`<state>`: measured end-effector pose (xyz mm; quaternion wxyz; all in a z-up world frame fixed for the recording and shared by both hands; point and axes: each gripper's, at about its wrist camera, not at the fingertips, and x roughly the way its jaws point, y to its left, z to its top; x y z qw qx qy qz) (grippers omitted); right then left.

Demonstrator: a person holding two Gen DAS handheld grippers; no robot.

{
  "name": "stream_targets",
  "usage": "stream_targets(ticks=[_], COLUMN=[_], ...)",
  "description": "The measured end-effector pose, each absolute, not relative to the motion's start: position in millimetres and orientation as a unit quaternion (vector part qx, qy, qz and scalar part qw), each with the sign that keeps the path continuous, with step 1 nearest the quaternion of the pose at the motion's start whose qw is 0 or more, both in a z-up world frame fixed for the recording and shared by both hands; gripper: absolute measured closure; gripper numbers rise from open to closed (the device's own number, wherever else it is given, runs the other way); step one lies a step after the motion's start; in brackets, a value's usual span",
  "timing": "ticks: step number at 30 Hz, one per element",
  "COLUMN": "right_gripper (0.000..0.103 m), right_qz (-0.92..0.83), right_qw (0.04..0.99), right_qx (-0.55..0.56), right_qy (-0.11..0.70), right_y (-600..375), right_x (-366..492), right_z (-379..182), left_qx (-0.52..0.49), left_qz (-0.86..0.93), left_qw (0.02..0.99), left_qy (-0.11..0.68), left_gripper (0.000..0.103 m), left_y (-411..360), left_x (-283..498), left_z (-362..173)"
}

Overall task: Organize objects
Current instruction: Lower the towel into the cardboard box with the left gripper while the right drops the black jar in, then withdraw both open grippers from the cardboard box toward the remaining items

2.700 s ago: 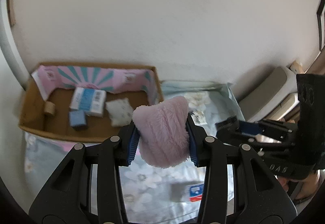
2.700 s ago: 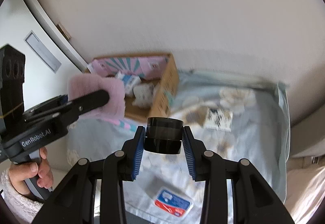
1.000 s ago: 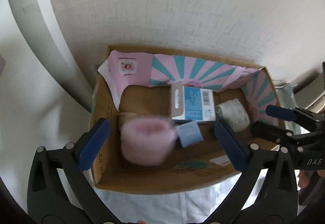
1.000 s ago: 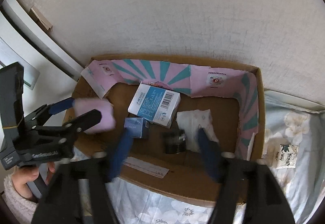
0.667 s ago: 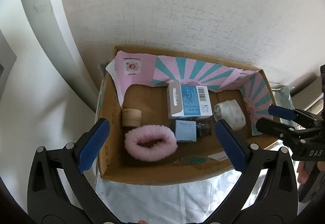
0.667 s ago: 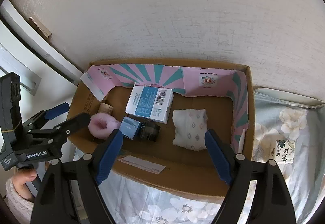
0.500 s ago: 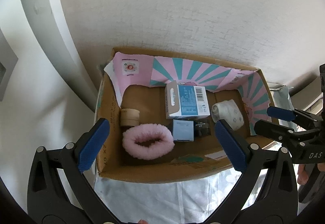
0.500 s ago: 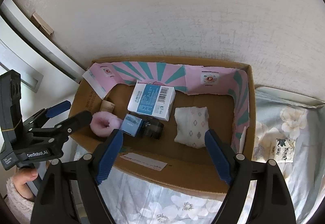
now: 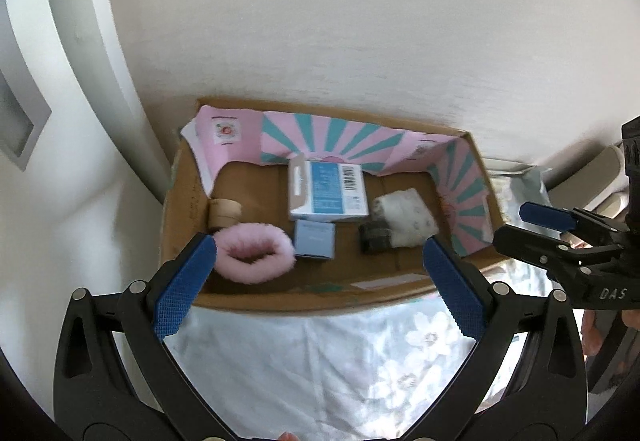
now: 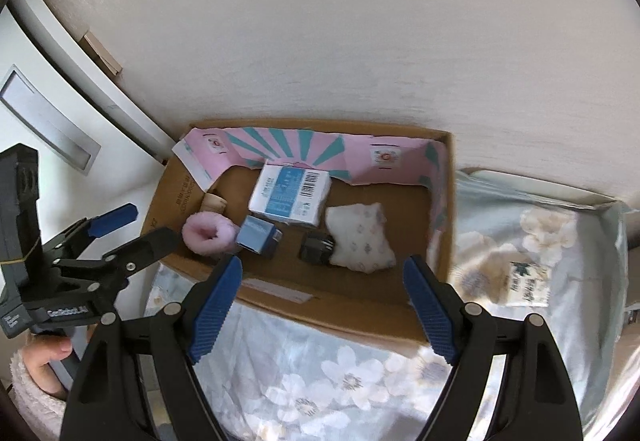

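Both sets of fingers are spread wide with nothing between them; the right gripper's (image 10: 320, 305) jaws have just been opening. The left gripper (image 9: 320, 289) is held above the near wall of the cardboard box (image 9: 176, 209). The box's far wall is set against the white wall (image 9: 360, 41); a white frame (image 9: 80, 41) is seen close to its left side. Open room is left only on the near side, over the floral sheet (image 9: 320, 361).

Box contents, as seen past the left fingers:
- pink fluffy band (image 9: 254, 259), just beyond the left pad, near-left corner
- tan roll (image 9: 224, 211) behind it
- small blue box (image 9: 314, 239) touching the band's right side
- white-and-blue carton (image 9: 328, 191) behind that, mid-box
- dark jar (image 9: 374, 237) lying against the white patterned pack (image 9: 406, 217), short of the right pad
- pink-and-teal liner (image 9: 320, 139) along the far and side walls

A small packet (image 10: 528, 283) is seen on the sheet, right of the right fingers, outside the box.
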<state>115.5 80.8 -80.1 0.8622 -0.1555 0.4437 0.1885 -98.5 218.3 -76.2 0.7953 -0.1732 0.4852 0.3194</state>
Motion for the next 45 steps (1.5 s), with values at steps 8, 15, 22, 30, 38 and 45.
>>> stream_targets(ticks=[8, 15, 22, 30, 38, 45], right_gripper=[0.015, 0.003, 0.001, 0.001, 0.001, 0.001], right_qz=[0.186, 0.192, 0.208, 0.205, 0.198, 0.197], right_qw=[0.862, 0.873, 0.880, 0.876, 0.883, 0.877], right_qx=[-0.171, -0.176, -0.159, -0.194, -0.213, -0.227], right_qy=[0.439, 0.413, 0.396, 0.391, 0.368, 0.375], right_y=[43, 7, -24, -46, -75, -101], right_x=[95, 84, 79, 75, 72, 93], right_z=[-51, -28, -14, -7, 6, -1], left_qx=[-0.150, -0.133, -0.120, -0.102, -0.086, -0.119], left_qz=[0.310, 0.306, 0.302, 0.295, 0.292, 0.287], left_qw=[0.811, 0.822, 0.825, 0.830, 0.835, 0.820], left_qy=[0.473, 0.461, 0.462, 0.461, 0.459, 0.481], left_gripper=[0.000, 0.000, 0.000, 0.000, 0.000, 0.000], left_y=[167, 121, 79, 35, 1, -20], left_x=[-80, -60, -46, -34, -31, -34], left_z=[-56, -44, -45, -50, -66, -111])
